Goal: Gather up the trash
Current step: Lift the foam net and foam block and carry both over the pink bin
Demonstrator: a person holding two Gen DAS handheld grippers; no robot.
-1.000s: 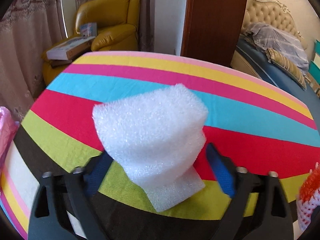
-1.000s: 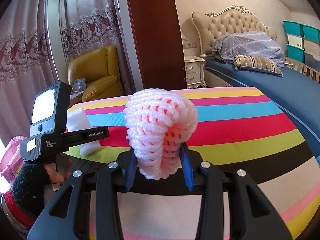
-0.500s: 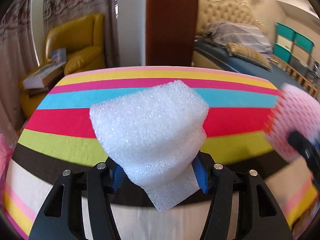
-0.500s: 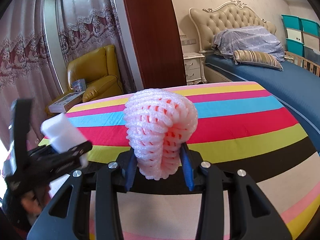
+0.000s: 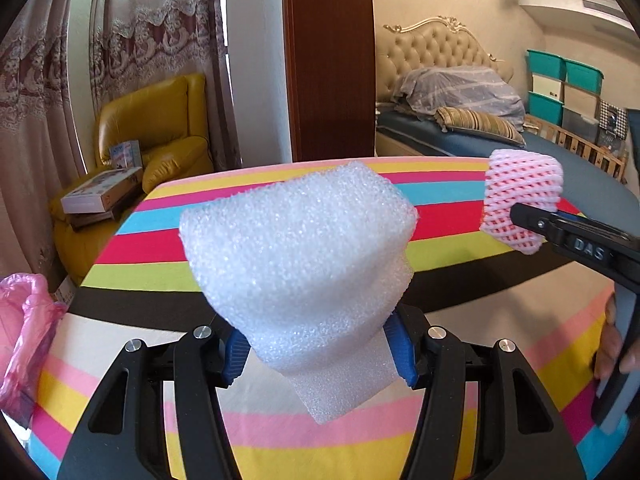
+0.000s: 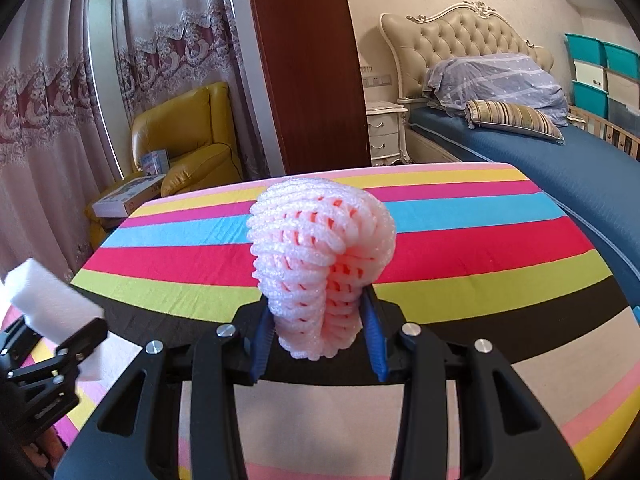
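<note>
Left gripper (image 5: pixel 318 354) is clamped on a folded white foam sheet (image 5: pixel 298 260); both blue pads (image 5: pixel 400 350) press into the lower part of the wad, and a loose flat corner of the sheet hangs down below the fingertips. The foam is lifted clear of the striped worktop (image 5: pixel 460 216), which lies below and ahead of the gripper. In the right wrist view the same foam (image 6: pixel 52 300) shows at the far left, held in the left gripper (image 6: pixel 76 340).

Right gripper (image 6: pixel 318 340) is closed on a pink foam fruit net (image 6: pixel 320 256). The net is curled into a roll, its lower end pinched between the two blue pads (image 6: pixel 374 332), the bulk standing up above the fingertips. It is also off the worktop (image 6: pixel 480 240). From the left wrist view the net (image 5: pixel 520 204) sits to the right of the left gripper, at similar height, with one black finger of the right gripper (image 5: pixel 536 224) across its near side; the jaw gap itself is not visible from this angle.

Pink plastic bag (image 5: pixel 24 320) is at the left edge of the left wrist view, beside the worktop's near left corner, its rim bunched. Whether it stands on the floor or hangs, I cannot tell.

Beyond the worktop: yellow armchair (image 6: pixel 188 140) with boxes on it, and a bed (image 6: pixel 540 148) to the right.
</note>
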